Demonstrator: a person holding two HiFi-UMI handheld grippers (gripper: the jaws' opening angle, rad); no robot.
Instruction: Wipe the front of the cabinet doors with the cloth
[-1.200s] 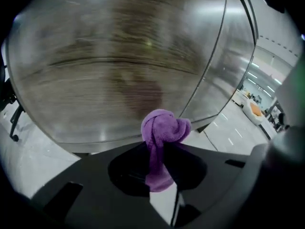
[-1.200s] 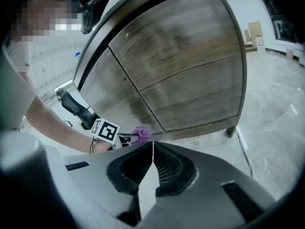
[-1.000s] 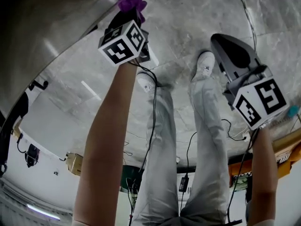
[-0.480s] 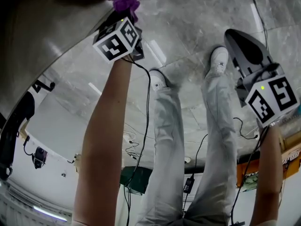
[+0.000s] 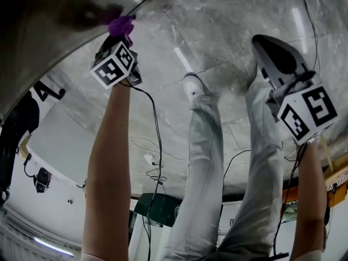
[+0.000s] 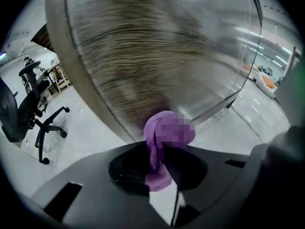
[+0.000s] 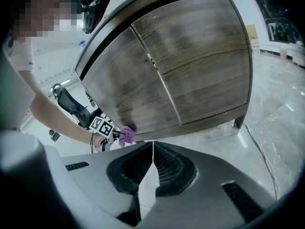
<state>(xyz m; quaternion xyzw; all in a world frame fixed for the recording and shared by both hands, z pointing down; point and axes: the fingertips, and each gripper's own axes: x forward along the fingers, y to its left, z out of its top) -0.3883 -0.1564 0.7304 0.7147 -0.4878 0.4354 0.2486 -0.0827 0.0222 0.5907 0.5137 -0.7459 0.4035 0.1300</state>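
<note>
Left hand-held gripper (image 6: 159, 171) pinches a thin twist of the purple cloth (image 6: 164, 135) low against the cabinet door (image 6: 157, 46), right hand-held gripper (image 7: 152, 163) pressed together on nothing, well clear, and a hard drag across that wood could well tug the cloth free.

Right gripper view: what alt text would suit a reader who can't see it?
A brown wooden two-door cabinet fills the view; at its left door's bottom edge the left hand-held gripper holds a purple cloth. In front, the right hand-held gripper is shut and empty.
</note>
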